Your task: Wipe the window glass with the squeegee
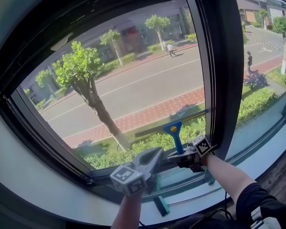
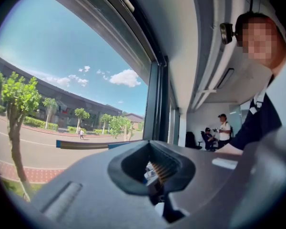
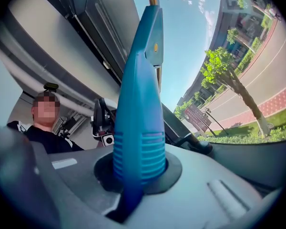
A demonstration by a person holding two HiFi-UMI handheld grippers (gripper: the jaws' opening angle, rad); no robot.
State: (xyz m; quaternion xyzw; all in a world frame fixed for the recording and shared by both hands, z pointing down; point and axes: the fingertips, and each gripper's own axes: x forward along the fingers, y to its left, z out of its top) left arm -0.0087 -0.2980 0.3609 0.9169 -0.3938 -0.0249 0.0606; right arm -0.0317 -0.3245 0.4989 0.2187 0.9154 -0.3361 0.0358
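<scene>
Clamping the blue squeegee [image 1: 173, 130] by its handle, the right gripper [image 1: 189, 155] holds it upright at the lower right corner of the glass [image 1: 133, 85], with the blade lying across the pane next to the dark frame [image 1: 224, 80]. The left gripper [image 1: 154, 154] hangs just beside it, lower and to the left, jaws pressed together, seemingly on nothing.

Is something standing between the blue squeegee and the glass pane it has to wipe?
Nothing visible does. The blue plastic squeegee, held in the right gripper, has its blade at the clear window glass.
</scene>
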